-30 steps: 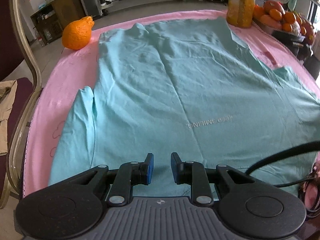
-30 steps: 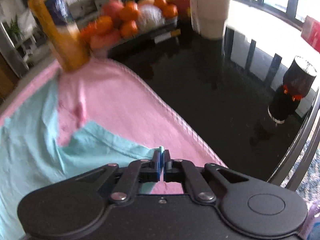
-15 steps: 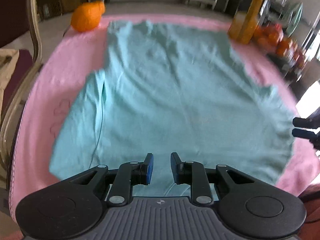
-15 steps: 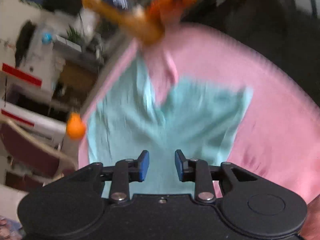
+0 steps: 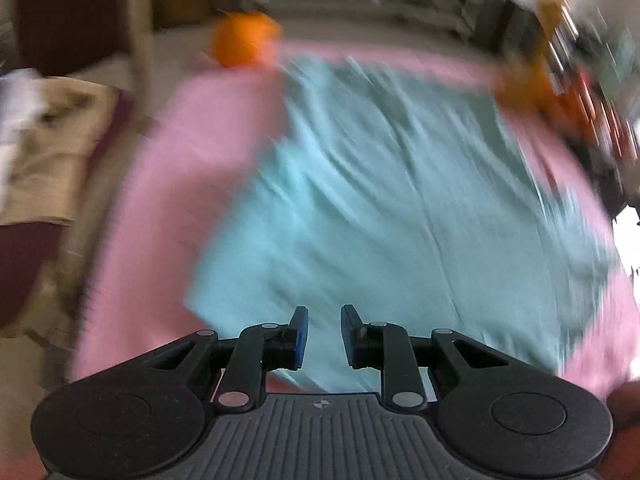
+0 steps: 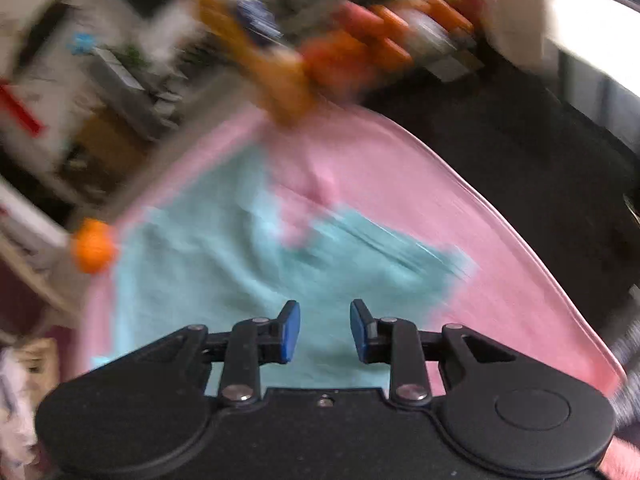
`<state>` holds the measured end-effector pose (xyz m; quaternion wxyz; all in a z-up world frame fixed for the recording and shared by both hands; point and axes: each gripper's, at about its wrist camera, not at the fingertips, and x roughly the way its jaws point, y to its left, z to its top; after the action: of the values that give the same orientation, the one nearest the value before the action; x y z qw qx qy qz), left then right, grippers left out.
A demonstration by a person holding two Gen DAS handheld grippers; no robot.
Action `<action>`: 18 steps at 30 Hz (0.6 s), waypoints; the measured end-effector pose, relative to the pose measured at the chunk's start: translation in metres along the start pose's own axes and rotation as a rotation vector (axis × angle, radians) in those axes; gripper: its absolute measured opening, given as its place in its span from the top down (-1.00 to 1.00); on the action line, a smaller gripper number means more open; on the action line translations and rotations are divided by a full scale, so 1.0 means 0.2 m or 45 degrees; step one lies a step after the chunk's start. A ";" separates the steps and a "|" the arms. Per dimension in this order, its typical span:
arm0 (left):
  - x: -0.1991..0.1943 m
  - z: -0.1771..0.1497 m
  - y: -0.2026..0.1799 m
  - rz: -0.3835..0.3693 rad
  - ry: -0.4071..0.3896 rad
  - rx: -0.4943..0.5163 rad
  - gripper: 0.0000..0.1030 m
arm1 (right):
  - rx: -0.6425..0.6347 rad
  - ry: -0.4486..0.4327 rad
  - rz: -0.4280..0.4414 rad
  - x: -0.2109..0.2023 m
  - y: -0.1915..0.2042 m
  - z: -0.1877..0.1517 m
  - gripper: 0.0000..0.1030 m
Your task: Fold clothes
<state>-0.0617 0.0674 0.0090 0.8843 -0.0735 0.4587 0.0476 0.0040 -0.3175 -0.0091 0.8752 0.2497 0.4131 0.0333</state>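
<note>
A light teal T-shirt (image 5: 392, 216) lies spread flat on a pink cloth (image 5: 192, 168) that covers the table. Both views are motion-blurred. My left gripper (image 5: 322, 334) hovers open above the shirt's near edge, nothing between its blue pads. From the right wrist view the shirt (image 6: 224, 276) shows one sleeve (image 6: 400, 256) reaching out over the pink cloth (image 6: 460, 216). My right gripper (image 6: 325, 330) is open and empty above the shirt's near right part.
An orange fruit (image 5: 244, 40) sits at the far left corner of the cloth, also seen as the orange fruit (image 6: 94, 246). An orange bottle (image 6: 260, 52) and piled fruit (image 6: 360, 48) stand at the far right. Dark glossy tabletop (image 6: 540, 168) lies right of the cloth. A chair (image 5: 48, 152) with beige fabric stands left.
The right gripper, shut at the shirt's right edge a second ago, has opened, let go and swung to face the shirt. The left gripper stayed open and shifted left and up.
</note>
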 end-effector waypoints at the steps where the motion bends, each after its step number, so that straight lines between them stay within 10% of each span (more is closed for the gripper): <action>1: -0.04 0.05 0.08 0.023 -0.041 -0.057 0.57 | -0.051 -0.039 0.046 -0.04 0.07 0.03 0.45; 8: 0.09 0.29 0.43 0.027 0.030 -0.206 0.35 | -0.374 -0.075 0.346 0.03 0.57 0.15 0.27; 11: 0.24 0.26 0.53 0.030 0.107 -0.295 0.67 | -0.410 -0.043 0.370 0.19 0.60 0.14 0.26; 18: 0.38 0.25 0.52 0.082 0.226 -0.250 0.67 | -0.243 0.116 0.331 0.38 0.51 0.05 0.28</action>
<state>0.0061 0.1788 -0.0342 0.8268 -0.1490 0.5303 0.1140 0.0755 -0.2129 -0.0106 0.8636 0.2152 0.4115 0.1965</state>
